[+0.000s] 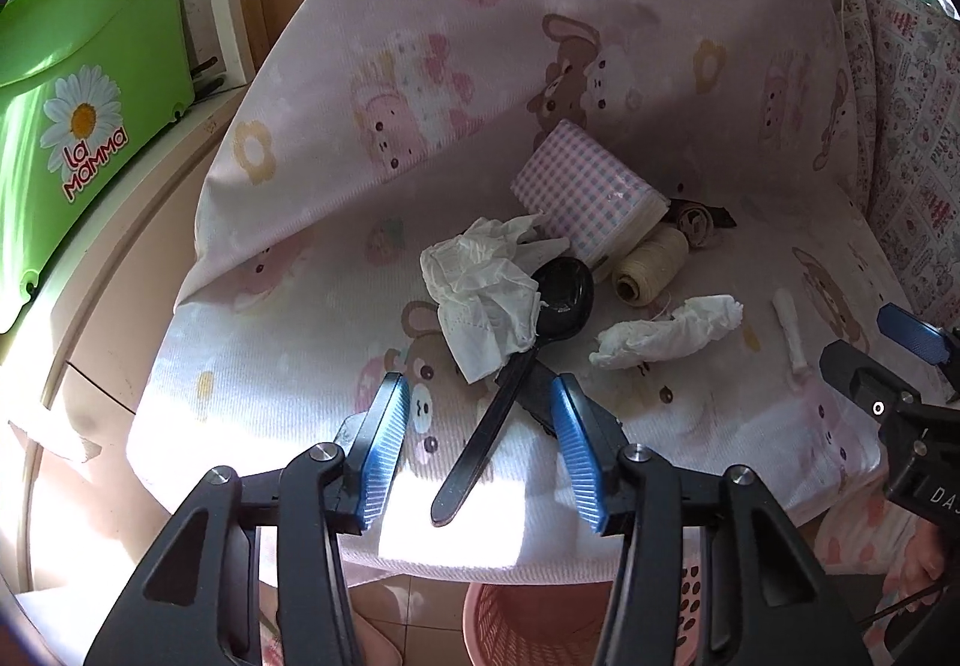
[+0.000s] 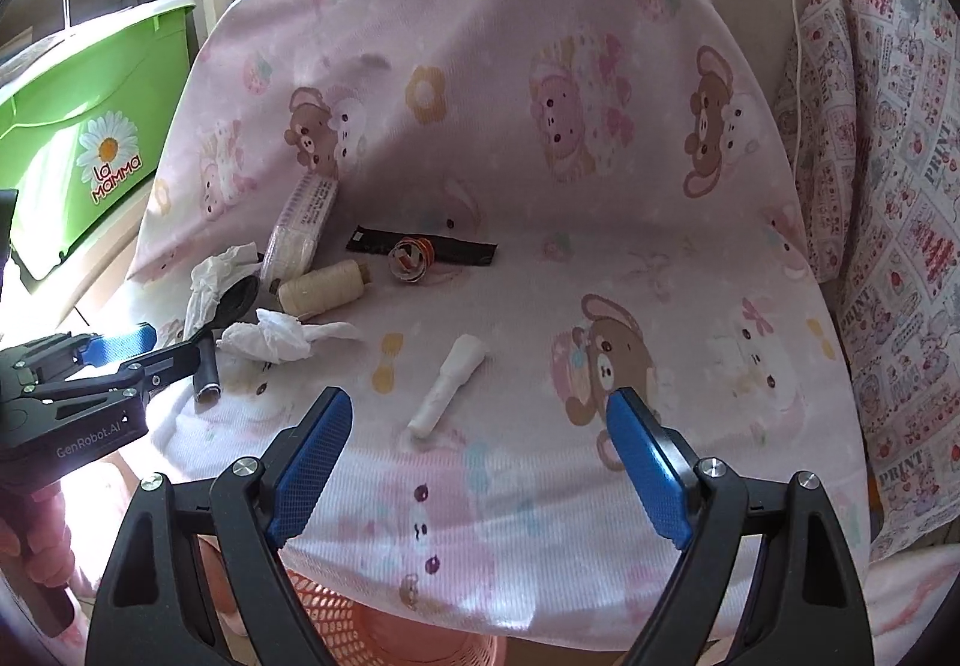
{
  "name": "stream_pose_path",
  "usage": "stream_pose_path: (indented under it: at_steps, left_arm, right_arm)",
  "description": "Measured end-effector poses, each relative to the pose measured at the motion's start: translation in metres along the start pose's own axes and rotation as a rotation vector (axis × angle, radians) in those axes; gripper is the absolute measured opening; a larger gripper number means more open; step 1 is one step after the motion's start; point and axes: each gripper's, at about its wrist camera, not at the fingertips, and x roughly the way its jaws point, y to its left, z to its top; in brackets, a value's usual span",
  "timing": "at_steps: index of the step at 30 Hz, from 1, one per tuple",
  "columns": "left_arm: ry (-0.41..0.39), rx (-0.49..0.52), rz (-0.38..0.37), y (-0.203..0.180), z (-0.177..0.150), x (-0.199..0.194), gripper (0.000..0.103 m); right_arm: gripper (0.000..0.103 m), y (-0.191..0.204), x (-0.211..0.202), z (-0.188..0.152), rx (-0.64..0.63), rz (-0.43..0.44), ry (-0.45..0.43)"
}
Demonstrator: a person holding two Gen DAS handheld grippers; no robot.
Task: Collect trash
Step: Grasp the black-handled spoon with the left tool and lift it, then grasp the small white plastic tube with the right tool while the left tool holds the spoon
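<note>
Blue-padded and spread wide, the left gripper (image 1: 480, 444) holds nothing and hovers with the black spoon (image 1: 516, 360) lying between its fingers, handle toward the camera. That spoon's long axis runs from the near edge of the pink cloth (image 1: 360, 36) up and slightly right, with its bowl tucked against the crumpled tissue (image 1: 480, 300). Lined up like this, the left gripper looks set to close across the handle. Over to the right gripper (image 2: 480, 462): also wide apart, empty, poised above the small white tube (image 2: 450, 387), which lies diagonally, thin end toward the camera, fat end up and right. A second tissue wad (image 2: 276, 336) lies beside the thread spool (image 2: 324, 291). Below the table edge sits the pink basket (image 1: 540, 624), handy for the drop.
</note>
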Motion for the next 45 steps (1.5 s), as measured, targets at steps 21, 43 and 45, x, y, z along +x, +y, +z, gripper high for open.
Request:
stream_pose_path:
  at_steps: [21,43,45]
  left_arm:
    - [-0.069,-0.032,-0.097,-0.003,-0.002,-0.033,0.005]
    - [-0.150,-0.092,-0.023,0.010,-0.006,-0.064,0.006]
    - [-0.143,-0.092,-0.050,0.009,-0.009,-0.068,0.006]
  right_arm:
    - [0.051,0.022,0.031,-0.005,-0.050,-0.027,0.022]
    - [0.011,-0.007,0.000,-0.003,0.049,0.090,0.003]
    - [0.011,-0.004,-0.008,-0.006,0.031,0.098,-0.001]
